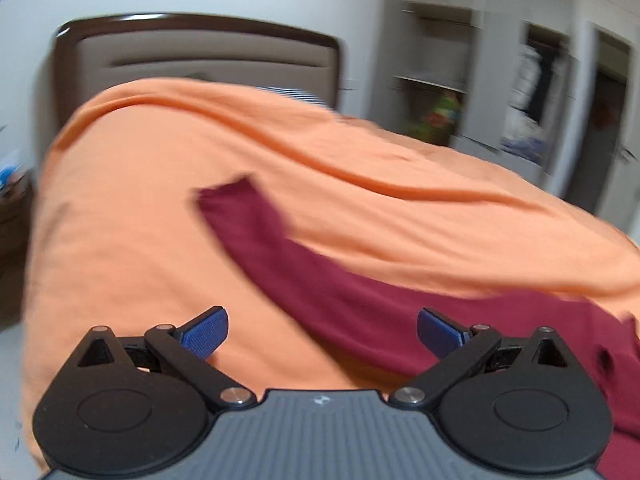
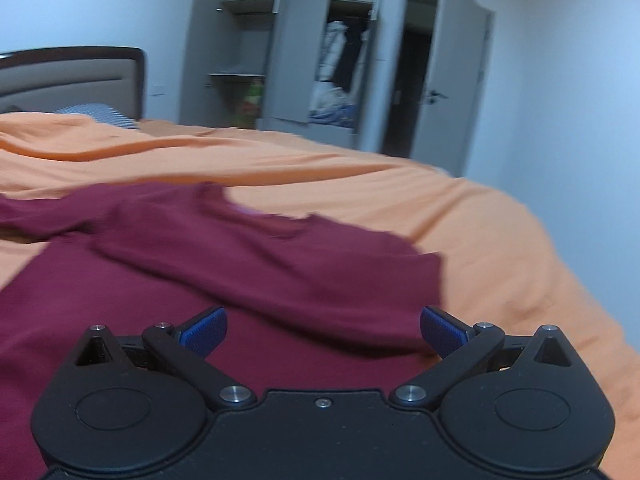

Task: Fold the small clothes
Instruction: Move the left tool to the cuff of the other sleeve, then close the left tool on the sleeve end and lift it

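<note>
Garment: I see a maroon long-sleeved cotton top (image 2: 224,280) spread on the bed's orange sheet (image 2: 480,232), one sleeve (image 1: 256,232) stretched out.
Left hand-held gripper (image 1: 322,332): blue pads spread wide, empty, above the sheet beside that sleeve.
Right hand-held gripper (image 2: 323,330): spread wide, empty, over the top's body.

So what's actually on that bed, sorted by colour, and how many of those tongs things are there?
Maroon: 1, a long-sleeved shirt spread on the bed
Orange: 1, the bed cover
Blue-and-white striped: 1, a pillow by the headboard
Tongs: 2, the left tongs and the right tongs, both open and holding nothing
Total: 5
</note>
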Tool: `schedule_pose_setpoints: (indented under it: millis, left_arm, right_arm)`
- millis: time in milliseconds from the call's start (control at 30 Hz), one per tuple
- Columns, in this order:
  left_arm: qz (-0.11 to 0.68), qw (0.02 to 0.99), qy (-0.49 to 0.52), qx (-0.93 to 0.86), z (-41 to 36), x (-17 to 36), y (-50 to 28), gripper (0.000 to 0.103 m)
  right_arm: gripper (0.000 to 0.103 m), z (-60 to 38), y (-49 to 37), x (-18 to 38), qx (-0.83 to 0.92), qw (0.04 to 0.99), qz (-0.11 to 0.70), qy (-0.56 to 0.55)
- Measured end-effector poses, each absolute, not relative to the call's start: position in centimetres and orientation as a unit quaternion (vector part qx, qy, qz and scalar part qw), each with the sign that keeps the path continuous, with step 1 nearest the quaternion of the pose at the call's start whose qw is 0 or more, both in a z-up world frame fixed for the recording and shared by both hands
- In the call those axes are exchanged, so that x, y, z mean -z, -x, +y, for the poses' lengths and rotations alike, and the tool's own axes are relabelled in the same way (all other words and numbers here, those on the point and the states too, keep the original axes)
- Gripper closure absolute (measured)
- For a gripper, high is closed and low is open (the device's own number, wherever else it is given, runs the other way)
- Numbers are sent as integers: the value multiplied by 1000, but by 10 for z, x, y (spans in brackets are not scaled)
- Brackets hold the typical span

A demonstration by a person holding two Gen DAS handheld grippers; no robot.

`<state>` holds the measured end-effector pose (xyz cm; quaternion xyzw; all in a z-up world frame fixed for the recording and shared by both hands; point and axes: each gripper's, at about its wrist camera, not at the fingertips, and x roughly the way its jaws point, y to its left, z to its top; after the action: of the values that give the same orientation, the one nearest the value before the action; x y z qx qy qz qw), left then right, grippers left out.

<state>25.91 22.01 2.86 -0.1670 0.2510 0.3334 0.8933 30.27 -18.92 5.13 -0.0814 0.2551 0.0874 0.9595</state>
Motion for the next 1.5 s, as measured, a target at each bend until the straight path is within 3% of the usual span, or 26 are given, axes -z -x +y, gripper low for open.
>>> schedule_pose_setpoints:
  millis: [200,400,633,767,800,833,867,900,1233,1500]
  left_arm:
    - [196,899,200,-336,280,-44,-244,0]
    - [190,894,178,-366,320,-48,-258,2]
    - [206,893,154,-369,332,-50,-275,42]
    - [226,891,167,-357,336,-46,-288,47]
    - [235,887,169,-359,338,-43,-291,57]
    - [242,883,169,-364,339,-40,-294,80]
    - [249,878,167,-372,340,-37,-297,92]
    - [252,873,165,-383,341,-36,-298,97]
    - [176,905,153,-354,321,-80,-280,98]
    - [111,960,79,-243,240,-154,-312,98]
  right_arm:
    - [1,-153,-280,-39,-115,953,270,72]
    - [1,-141,-274,-23,-114,946,292,87]
    - [1,-144,-277,-19,-112,943,302,85]
    - [1,-146,-276,-18,-113,942,305,82]
    - [1,-147,-276,-18,-113,942,305,82]
    - [1,-147,-276,-18,-113,942,305,81]
    - [1,-148,-276,-18,-114,942,305,80]
    - [1,-149,-276,-18,-114,942,305,79]
    - [1,-154,-276,-18,-117,943,306,62]
    - [1,-166,-269,-27,-120,950,285,41]
